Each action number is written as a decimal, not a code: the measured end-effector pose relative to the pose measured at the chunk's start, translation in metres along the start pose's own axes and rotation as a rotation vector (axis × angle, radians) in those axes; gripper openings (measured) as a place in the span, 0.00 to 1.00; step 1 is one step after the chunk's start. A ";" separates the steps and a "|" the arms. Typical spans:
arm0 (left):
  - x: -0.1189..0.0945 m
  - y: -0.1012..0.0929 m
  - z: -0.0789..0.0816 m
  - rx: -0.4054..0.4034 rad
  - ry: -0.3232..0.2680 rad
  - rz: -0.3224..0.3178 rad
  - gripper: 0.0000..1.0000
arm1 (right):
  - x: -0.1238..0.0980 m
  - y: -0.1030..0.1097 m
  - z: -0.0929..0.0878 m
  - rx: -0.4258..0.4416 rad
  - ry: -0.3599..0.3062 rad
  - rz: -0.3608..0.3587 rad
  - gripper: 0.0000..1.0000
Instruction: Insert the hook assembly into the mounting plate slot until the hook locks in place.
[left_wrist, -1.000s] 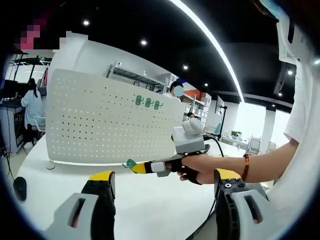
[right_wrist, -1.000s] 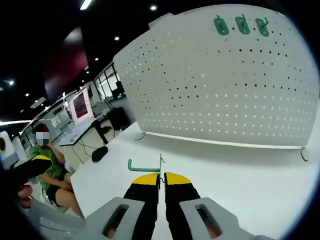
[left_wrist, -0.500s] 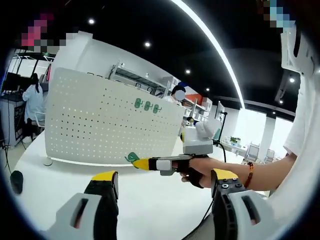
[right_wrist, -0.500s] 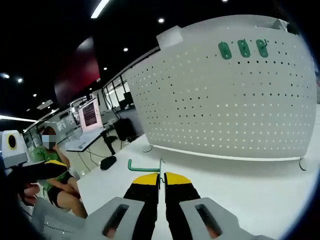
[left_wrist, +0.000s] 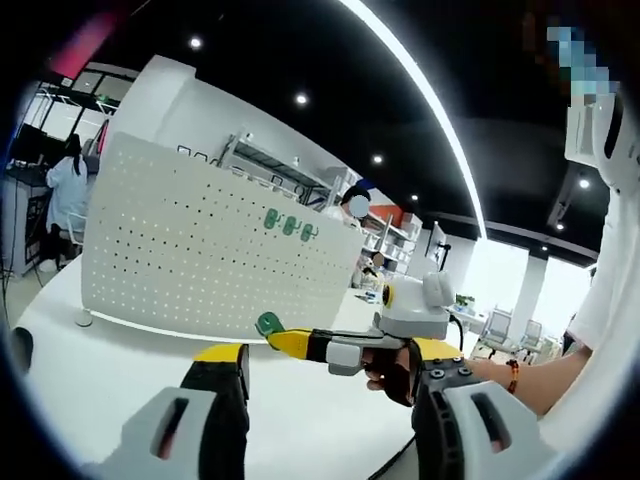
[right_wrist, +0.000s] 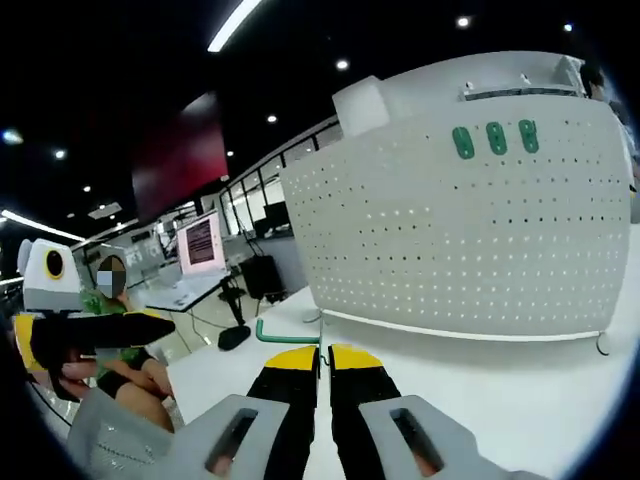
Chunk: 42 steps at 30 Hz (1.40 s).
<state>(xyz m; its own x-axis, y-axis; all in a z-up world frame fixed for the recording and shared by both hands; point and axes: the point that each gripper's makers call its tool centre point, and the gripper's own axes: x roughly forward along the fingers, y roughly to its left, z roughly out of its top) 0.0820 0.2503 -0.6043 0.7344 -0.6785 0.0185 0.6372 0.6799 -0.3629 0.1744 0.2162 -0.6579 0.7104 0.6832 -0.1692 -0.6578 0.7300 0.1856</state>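
Green metal hook sits pinched in closed right gripper; left gripper gapes empty. Carrying step; next, reach far white perforated pegboard.

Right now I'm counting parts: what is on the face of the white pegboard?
Three green hooks sit in a row near the top of the pegboard. Their pegs are hidden behind the holes. A fourth green hook is pinched in the right gripper, away from the board.
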 end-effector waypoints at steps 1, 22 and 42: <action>0.002 -0.001 0.000 -0.002 -0.011 -0.002 0.62 | -0.001 -0.001 0.000 -0.029 -0.002 -0.002 0.02; 0.020 -0.007 -0.011 -0.185 -0.047 0.016 0.50 | -0.030 0.012 0.015 -0.040 -0.092 0.112 0.02; 0.039 -0.009 -0.015 -0.275 -0.040 0.089 0.30 | -0.048 0.024 0.021 -0.084 -0.135 0.205 0.02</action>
<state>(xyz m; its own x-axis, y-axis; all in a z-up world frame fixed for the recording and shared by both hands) 0.1016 0.2138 -0.6144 0.7967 -0.6042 0.0101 0.4865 0.6315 -0.6037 0.1294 0.2007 -0.6247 0.5834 0.8122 -0.0042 -0.8060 0.5796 0.1204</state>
